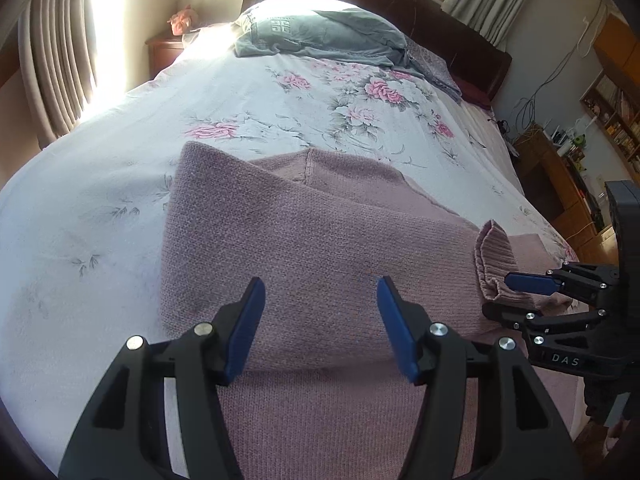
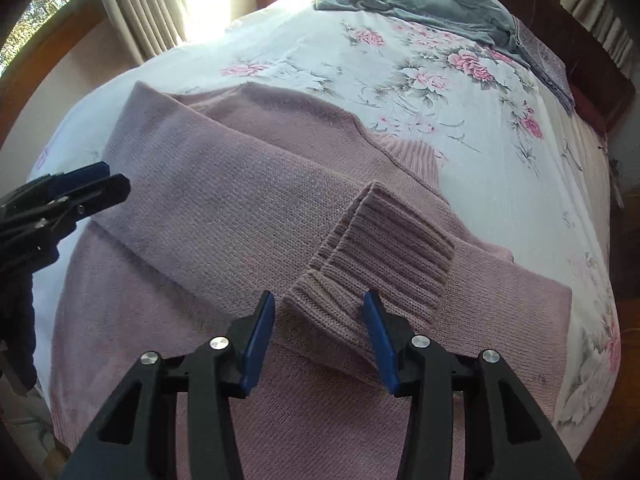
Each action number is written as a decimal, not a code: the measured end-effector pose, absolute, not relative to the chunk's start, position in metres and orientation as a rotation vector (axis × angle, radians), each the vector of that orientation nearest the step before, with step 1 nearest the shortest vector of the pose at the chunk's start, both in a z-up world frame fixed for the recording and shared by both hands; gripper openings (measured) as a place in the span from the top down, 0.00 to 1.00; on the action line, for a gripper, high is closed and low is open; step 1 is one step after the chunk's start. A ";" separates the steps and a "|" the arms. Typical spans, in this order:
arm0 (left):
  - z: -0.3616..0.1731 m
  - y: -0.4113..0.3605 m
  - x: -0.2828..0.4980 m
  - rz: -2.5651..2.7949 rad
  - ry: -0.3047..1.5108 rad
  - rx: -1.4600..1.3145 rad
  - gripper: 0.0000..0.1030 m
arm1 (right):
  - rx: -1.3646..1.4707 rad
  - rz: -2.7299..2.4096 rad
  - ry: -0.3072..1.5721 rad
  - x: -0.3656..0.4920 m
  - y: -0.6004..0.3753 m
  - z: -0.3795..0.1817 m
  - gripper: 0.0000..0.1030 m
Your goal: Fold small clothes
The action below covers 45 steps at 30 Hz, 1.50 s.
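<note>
— Two tongs over one pink sweater (image 2: pixel 248 208), which lies flat on your flowered bedspread (image 1: pixel 120 160). How do they stand?

— Your left gripper (image 1: pixel 321 326) is released, jaws spread above the folded-over sleeve (image 1: pixel 320 232). Your right gripper (image 2: pixel 319 334) is spread too, its blades either side of the ribbed cuff (image 2: pixel 372 264), not pinching it.

— What lies beyond your tongs?

— Grey jeans (image 1: pixel 320 36) near the headboard (image 1: pixel 460 32), well apart. Nothing blocks the sweater.

— What differs between views?

— Your right view shows the ribbed collar (image 2: pixel 412 152); your left view alone shows shelves (image 1: pixel 612 108) off to the right.
</note>
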<state>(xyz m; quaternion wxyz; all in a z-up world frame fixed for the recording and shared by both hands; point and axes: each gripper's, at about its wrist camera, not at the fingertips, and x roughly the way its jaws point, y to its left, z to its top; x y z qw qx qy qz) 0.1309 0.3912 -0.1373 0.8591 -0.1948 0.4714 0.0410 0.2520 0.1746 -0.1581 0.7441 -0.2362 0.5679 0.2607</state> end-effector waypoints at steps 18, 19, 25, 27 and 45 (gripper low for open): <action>-0.147 0.385 0.134 0.082 1.008 -0.401 0.43 | 0.158 0.490 1.356 0.298 -0.004 -0.155 0.55; -0.147 0.383 0.136 0.081 1.011 -0.399 0.43 | 0.215 0.503 1.366 0.299 -0.010 -0.159 0.55; -0.159 0.376 0.144 0.093 1.048 -0.377 0.43 | 0.255 0.530 1.362 0.300 -0.010 -0.162 0.92; -0.161 0.377 0.143 0.095 1.050 -0.375 0.42 | 0.225 0.509 1.319 0.296 -0.011 -0.150 0.93; -0.167 0.374 0.134 0.115 1.082 -0.331 0.41 | 0.255 0.426 1.324 0.283 -0.037 -0.167 0.78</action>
